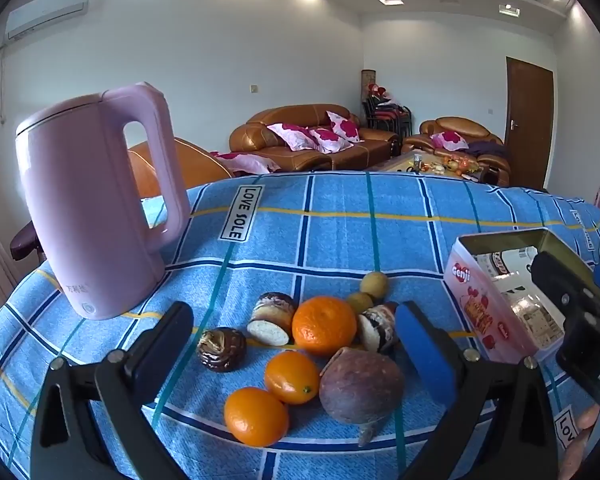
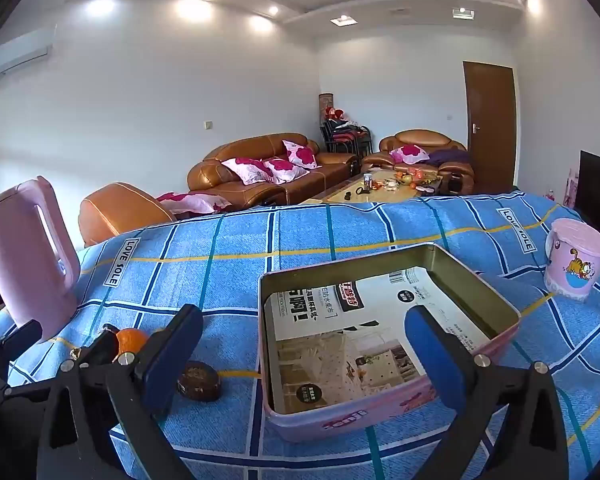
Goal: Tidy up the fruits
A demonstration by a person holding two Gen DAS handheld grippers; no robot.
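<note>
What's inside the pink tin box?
The pink tin box holds just a printed paper sheet lying flat on its bottom, and no fruit. The sheet covers the floor of the tin, so whatever lies beneath it cannot be seen.

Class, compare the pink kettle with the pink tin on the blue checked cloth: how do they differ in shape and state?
The pink kettle stands tall, with a big loop handle; the pink tin is low, rectangular and handleless. The kettle's lid is on; the tin is open-topped, with only printed paper inside. Both are pink and stand on the cloth.
</note>
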